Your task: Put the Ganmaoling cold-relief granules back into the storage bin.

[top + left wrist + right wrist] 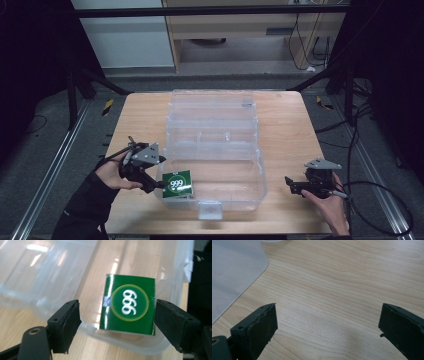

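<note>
A small green box (179, 184) marked "999" in white lies in the front-left corner of a clear plastic bin (235, 197). My left gripper (154, 186) is just outside the bin's left wall and points at the box. In the left gripper view the jaws of my left gripper (117, 317) stand apart in front of the bin's rim (130, 342). The green box (128, 305) lies beyond them inside the bin, untouched. My right gripper (290, 183) rests on the table right of the bin. Its jaws are wide apart over bare wood (327, 320).
The bin is the lower half of an open clear organiser case (212, 125) that takes up the middle of the wooden table (290, 130). A corner of the clear bin (234, 270) shows ahead-left of the right gripper. Cables trail off the table's right side.
</note>
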`<action>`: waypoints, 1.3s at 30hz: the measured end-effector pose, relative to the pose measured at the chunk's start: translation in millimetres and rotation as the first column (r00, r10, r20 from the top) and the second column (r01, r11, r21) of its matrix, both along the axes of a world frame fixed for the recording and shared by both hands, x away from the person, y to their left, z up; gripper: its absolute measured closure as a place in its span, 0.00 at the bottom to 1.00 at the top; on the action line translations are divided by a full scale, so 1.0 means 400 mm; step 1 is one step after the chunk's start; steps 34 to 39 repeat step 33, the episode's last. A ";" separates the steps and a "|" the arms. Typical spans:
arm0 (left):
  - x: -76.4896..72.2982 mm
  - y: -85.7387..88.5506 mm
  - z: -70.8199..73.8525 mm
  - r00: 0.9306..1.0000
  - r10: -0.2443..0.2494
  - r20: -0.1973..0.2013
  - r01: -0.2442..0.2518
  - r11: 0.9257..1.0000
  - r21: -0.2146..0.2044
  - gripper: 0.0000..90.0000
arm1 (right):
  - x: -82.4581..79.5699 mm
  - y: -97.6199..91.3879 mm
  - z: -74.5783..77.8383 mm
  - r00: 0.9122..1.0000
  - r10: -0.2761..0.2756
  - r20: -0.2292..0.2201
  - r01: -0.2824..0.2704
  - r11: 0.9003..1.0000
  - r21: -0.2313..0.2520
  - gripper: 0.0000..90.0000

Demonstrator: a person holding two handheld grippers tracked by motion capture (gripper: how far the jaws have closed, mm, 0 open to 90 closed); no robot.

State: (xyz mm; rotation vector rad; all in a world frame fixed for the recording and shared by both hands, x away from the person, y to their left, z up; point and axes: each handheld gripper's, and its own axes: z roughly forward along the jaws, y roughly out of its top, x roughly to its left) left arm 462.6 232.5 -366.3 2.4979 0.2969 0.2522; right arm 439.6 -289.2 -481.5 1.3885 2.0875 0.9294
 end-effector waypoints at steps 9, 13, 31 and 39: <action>-0.016 0.132 -0.056 0.962 0.271 -0.022 -0.270 0.949 -0.161 0.21 | -0.005 -0.004 -0.002 1.000 -0.013 0.003 0.013 1.000 0.002 0.03; -0.017 0.173 -0.085 0.932 0.361 -0.038 -0.361 0.910 -0.206 0.21 | -0.005 -0.005 -0.004 1.000 -0.012 0.008 0.012 1.000 -0.004 0.03; -0.019 0.273 -0.273 0.737 0.668 -0.104 -0.671 0.706 -0.225 0.19 | -0.012 -0.016 -0.016 0.998 -0.047 0.031 0.048 0.999 -0.003 0.02; -0.020 0.275 -0.278 0.730 0.676 -0.103 -0.679 0.699 -0.222 0.19 | -0.012 -0.017 -0.016 0.998 -0.052 0.032 0.052 0.999 -0.003 0.02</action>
